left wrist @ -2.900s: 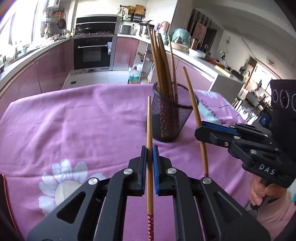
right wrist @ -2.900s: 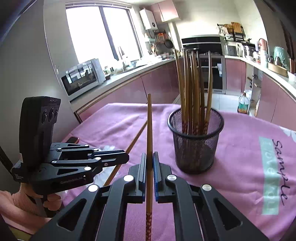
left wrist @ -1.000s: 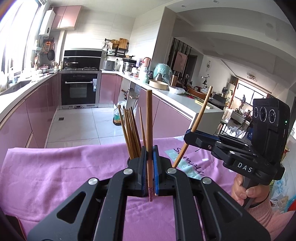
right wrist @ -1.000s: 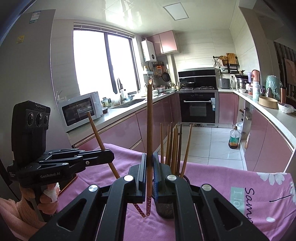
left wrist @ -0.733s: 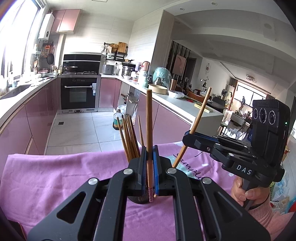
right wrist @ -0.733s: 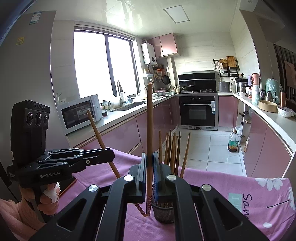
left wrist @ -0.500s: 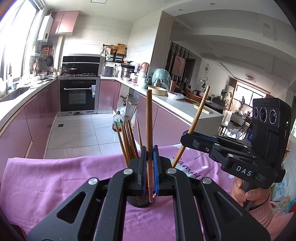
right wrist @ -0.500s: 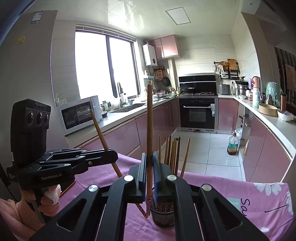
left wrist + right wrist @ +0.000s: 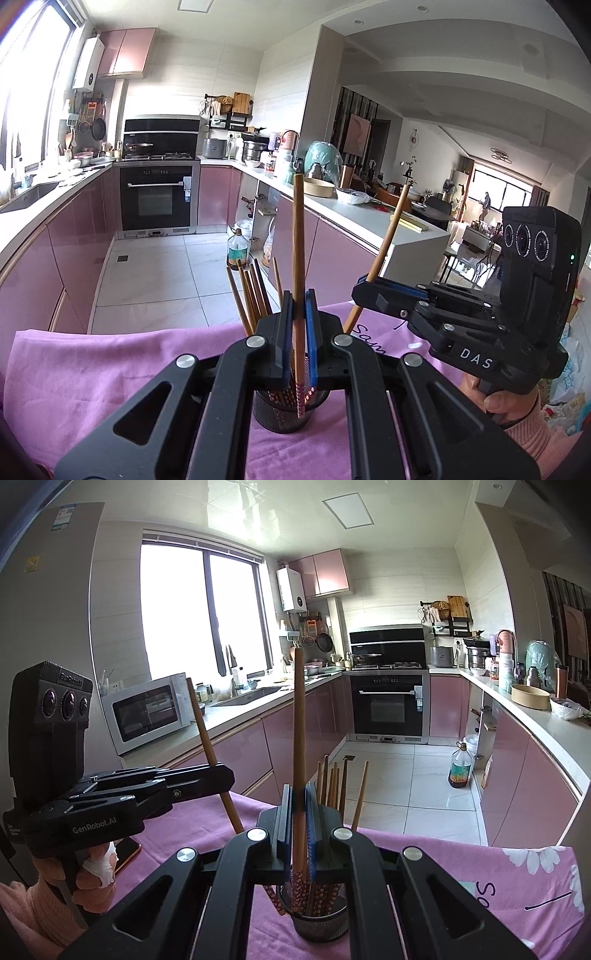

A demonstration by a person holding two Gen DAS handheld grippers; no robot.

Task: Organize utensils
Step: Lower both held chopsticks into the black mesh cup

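My left gripper [image 9: 298, 325] is shut on a wooden chopstick [image 9: 297, 251] held upright, its patterned end over the black mesh holder [image 9: 284, 417]. My right gripper [image 9: 298, 808] is shut on another chopstick [image 9: 298, 720], upright, its lower end inside the holder [image 9: 321, 926]. Several chopsticks [image 9: 251, 291] stand in the holder. In the left wrist view the right gripper [image 9: 373, 291] shows at right with its chopstick [image 9: 384, 251] tilted. In the right wrist view the left gripper [image 9: 218, 775] shows at left with its chopstick [image 9: 207, 734] slanting down toward the holder.
A purple tablecloth [image 9: 92, 369] with flower prints covers the table. A phone [image 9: 127, 851] lies near the left hand. Beyond the table edge are pink kitchen cabinets [image 9: 295, 738], an oven [image 9: 157, 199] and a tiled floor.
Both grippers have risen and tipped level since the earliest frames. In the last second both chopsticks have come lower over the holder, which now sits just under the fingertips.
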